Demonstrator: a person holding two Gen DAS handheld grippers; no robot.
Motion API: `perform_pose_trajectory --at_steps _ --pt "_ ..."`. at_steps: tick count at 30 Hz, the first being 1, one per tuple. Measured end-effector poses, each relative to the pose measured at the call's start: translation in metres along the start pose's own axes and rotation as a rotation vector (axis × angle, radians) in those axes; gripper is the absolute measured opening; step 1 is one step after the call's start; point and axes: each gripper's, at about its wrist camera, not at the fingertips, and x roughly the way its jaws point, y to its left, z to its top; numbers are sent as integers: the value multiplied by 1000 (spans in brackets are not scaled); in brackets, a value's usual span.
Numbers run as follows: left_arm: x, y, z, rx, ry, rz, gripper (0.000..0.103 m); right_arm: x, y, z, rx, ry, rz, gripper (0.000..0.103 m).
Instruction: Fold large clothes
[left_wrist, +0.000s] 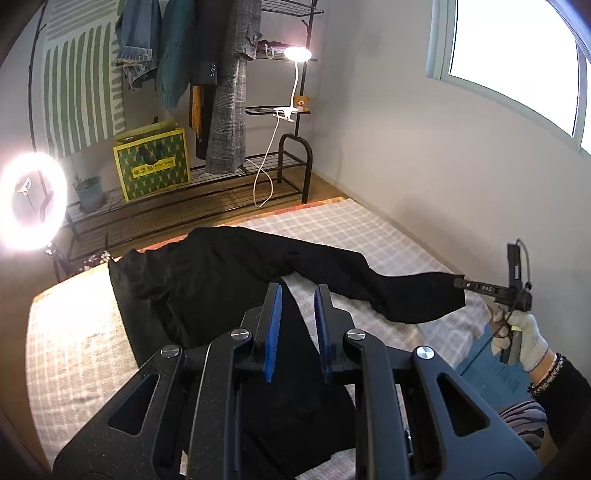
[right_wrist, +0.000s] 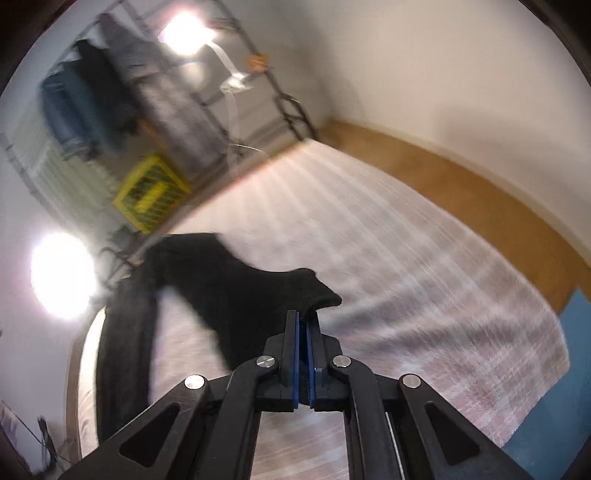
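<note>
A large black garment (left_wrist: 207, 273) lies spread on a pale checked blanket (left_wrist: 369, 229). One long limb of it, a sleeve or a leg, stretches off to the right. My right gripper (left_wrist: 460, 283), held by a gloved hand (left_wrist: 524, 336), is shut on the end of that limb and holds it just above the blanket. In the blurred right wrist view the blue pads of the right gripper (right_wrist: 303, 314) meet on the cuff of the black garment (right_wrist: 236, 295). My left gripper (left_wrist: 297, 288) hovers over the garment's near part, its blue pads a narrow gap apart with nothing pinched between them.
Past the blanket's far edge stand a black clothes rack (left_wrist: 229, 92) hung with coats, a yellow bag (left_wrist: 153, 166) and a potted plant (left_wrist: 89, 190). A ring light (left_wrist: 33, 206) glares at the left. A wall runs along the right. A blue mat (left_wrist: 480, 369) lies by the near right.
</note>
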Motion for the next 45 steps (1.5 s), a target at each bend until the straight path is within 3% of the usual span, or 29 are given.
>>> perform_pose_trajectory --at_steps 5,12,19,23,30,33,34,36,37,39,45 --pt "5 7 -46 -73 30 -49 17 -34 61 -5 -128 -27 84 1" --pt "17 22 -115 -233 68 -102 17 -43 160 -45 -332 54 211 1" --pt "18 52 -155 -357 87 -76 17 -23 246 -119 -539 203 375 0" --pt "20 62 -173 -380 111 -50 17 2 276 -166 -646 292 399 0" --pt "39 61 -195 -415 166 -79 17 32 283 -205 -694 430 428 1" --pt "55 55 -198 -428 201 -114 17 35 280 -212 -697 491 450 16" --pt "62 49 -198 -428 214 -132 17 34 279 -212 -702 499 456 34" --pt "73 41 -195 -415 234 -142 21 28 279 -209 -713 488 459 39" --pt "78 35 -194 -407 245 -145 35 25 277 -205 -716 483 459 39" --pt "91 27 -190 -391 254 -137 50 21 271 -190 -710 462 444 39" --pt "129 19 -186 -333 299 -63 50 28 250 -124 -626 361 368 43"
